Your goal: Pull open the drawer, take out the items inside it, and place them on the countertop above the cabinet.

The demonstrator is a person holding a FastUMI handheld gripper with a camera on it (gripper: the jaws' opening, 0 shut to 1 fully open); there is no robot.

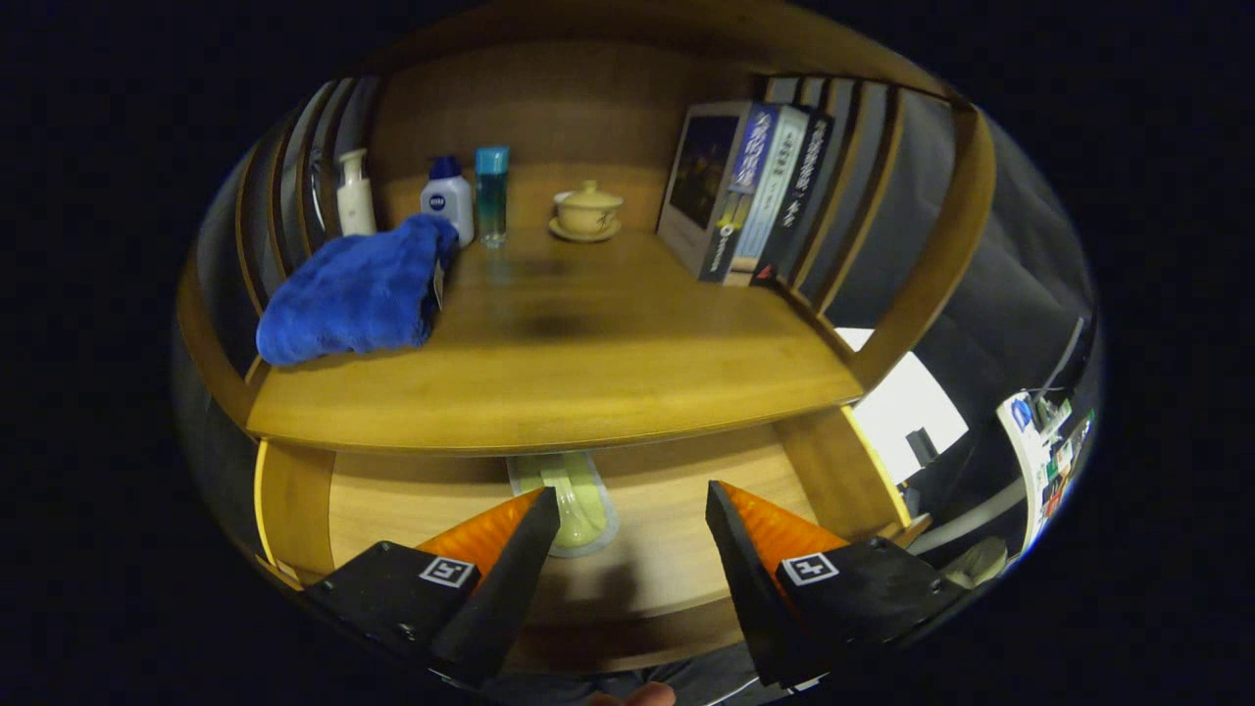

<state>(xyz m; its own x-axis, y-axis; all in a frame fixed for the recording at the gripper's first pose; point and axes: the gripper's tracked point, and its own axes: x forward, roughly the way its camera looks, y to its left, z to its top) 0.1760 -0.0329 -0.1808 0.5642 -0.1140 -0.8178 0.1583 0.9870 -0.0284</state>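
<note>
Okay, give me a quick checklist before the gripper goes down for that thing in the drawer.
1. Drawer pulled open: ok, the wooden drawer shows its floor below the countertop edge.
2. Gripper open: ok, the gripper has its fingers spread with nothing between them.
3. Item in sight: ok, a pale green clear-wrapped packet lies just ahead of the fingers, its far end tucked under the wooden countertop.
4. Gripper lined up on packet: not ok, the packet sits nearer the left finger.
5. Free spot on countertop: ok, bare wood lies between the blue folded towel and the standing books.
6. Other items in drawer: cannot tell, the countertop hides the back.
</note>
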